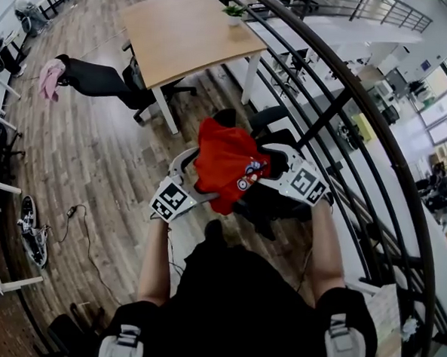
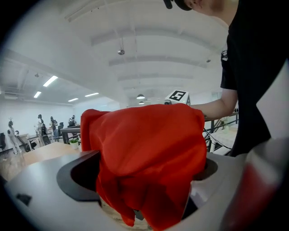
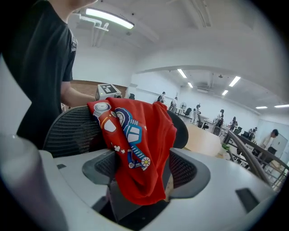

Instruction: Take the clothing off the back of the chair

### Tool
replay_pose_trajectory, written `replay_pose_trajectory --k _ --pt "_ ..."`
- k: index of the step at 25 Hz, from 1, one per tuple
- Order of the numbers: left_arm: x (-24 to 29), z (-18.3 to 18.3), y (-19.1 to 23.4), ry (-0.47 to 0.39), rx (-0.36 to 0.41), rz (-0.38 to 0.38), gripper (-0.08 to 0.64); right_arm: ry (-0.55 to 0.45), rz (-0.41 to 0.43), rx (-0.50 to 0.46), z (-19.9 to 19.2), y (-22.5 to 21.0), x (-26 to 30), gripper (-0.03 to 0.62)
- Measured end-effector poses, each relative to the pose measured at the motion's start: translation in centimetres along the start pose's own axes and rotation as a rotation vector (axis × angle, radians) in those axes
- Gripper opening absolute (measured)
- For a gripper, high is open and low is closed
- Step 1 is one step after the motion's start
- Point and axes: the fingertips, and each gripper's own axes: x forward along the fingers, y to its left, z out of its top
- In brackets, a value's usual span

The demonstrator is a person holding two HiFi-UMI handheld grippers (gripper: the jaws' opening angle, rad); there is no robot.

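One red printed garment (image 1: 226,160) hung over the top edge of the back of one black mesh chair (image 3: 72,131), not yet lifted off. Two tools flanked it. The left tool (image 2: 149,180) stood wide with bunched cloth filling its gap. The right tool (image 3: 142,171) stood wide around a hanging fold. Neither visibly pinched the cloth, so grasping and lifting remained. Farther off, one other chair (image 1: 101,80) bore one pink cloth (image 1: 51,77).

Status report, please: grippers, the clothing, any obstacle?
Left gripper and right gripper open, each around the red cartoon-print shirt. Shirt draped over black mesh chair back. No obstacle seen.
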Motion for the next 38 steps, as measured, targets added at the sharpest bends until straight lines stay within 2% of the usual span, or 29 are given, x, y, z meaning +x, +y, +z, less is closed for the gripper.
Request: replay_pose_trajectory --k 5,7,10,16,20,27,35,38 --pt "0.5 -0.2 -0.3 0.013 0.020 -0.126 0.561 0.008 0.082 0.058 -0.3 0.1 0.7 0.316" --pt "0.7 -0.3 -0.4 0.015 0.030 -0.161 0.561 0.015 0.113 0.075 -0.2 0.4 0.9 0.292" --pt "0.9 -0.3 -0.8 0.015 0.030 -0.229 0.552 0.016 0.125 0.099 -0.2 0.5 1.2 0.267" --pt "0.6 0.1 -0.9 -0.003 0.041 -0.333 0.433 -0.002 0.156 0.175 0.0 0.7 2.0 0.153" --pt "0.2 0.2 -0.8 -0.008 0.042 -0.381 0.379 -0.012 0.137 0.187 0.3 0.4 2.3 0.112" --pt "-0.5 0.2 -0.5 -0.019 0.039 -0.431 0.336 -0.037 0.087 0.201 0.5 -0.4 2.5 0.100" --pt "-0.7 0.3 -0.4 -0.030 0.012 -0.407 0.324 -0.081 0.010 0.212 1.0 -0.3 2.2 0.087" --pt "-0.8 0.3 -0.6 -0.024 0.034 -0.386 0.314 -0.086 0.000 0.193 1.1 -0.1 1.7 0.081"
